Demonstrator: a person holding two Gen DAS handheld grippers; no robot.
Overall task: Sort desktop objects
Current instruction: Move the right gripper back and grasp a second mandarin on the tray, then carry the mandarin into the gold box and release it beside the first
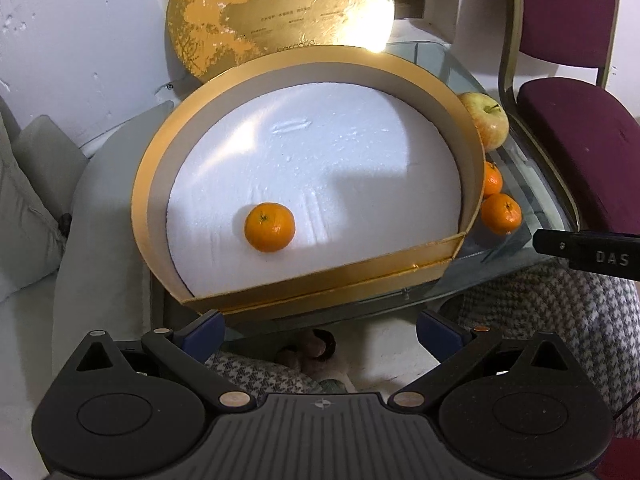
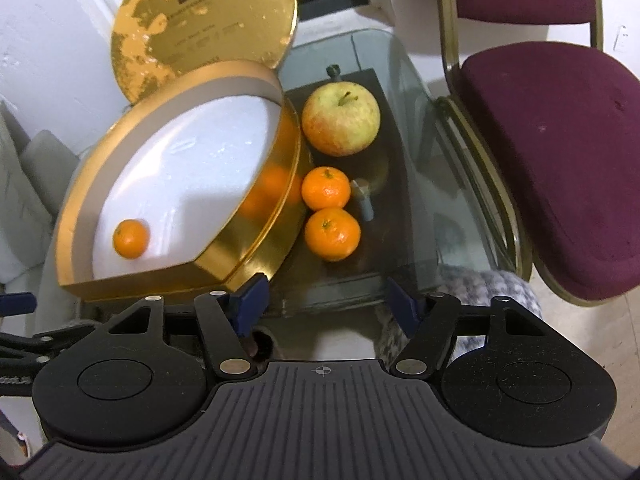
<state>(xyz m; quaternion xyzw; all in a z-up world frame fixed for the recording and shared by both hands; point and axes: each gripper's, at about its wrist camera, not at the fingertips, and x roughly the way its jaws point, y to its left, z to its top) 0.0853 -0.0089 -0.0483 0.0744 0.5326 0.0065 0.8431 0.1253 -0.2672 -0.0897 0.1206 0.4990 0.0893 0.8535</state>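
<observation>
Gold box (image 1: 140,184), half-moon in outline with one straight front wall, lies open on a glass table (image 2: 404,92); its floor is a white foam slab (image 1: 320,152), finely pitted and crossed by a soft shadow. One mandarin (image 1: 269,227), glossy orange with a small green stem scar facing up, sits on the foam near the straight wall, clear of the rim. Round gold lid (image 1: 280,12), printed with worn orange patches and small text, stands tilted behind the box against a white wall (image 1: 80,40).

Outside the curved wall, on the glass, two more mandarins (image 2: 325,188) (image 2: 332,233) lie touching one another, just beside the box, whose shiny side mirrors them. Yellow-green apple (image 2: 340,118) with a red blush, stem up, rests beyond them, near the box.

Left gripper (image 1: 318,330) hovers short of the box's straight wall, blue-padded fingers spread wide, nothing between them. Right gripper (image 2: 327,298) hangs at the table's near edge, fingers likewise wide apart and empty.

Dark shelf (image 2: 360,256) shows through the glass. Maroon upholstered chair (image 2: 560,160) with a brass-coloured frame stands to the right; grey cushions (image 1: 32,208) lie at the left.
</observation>
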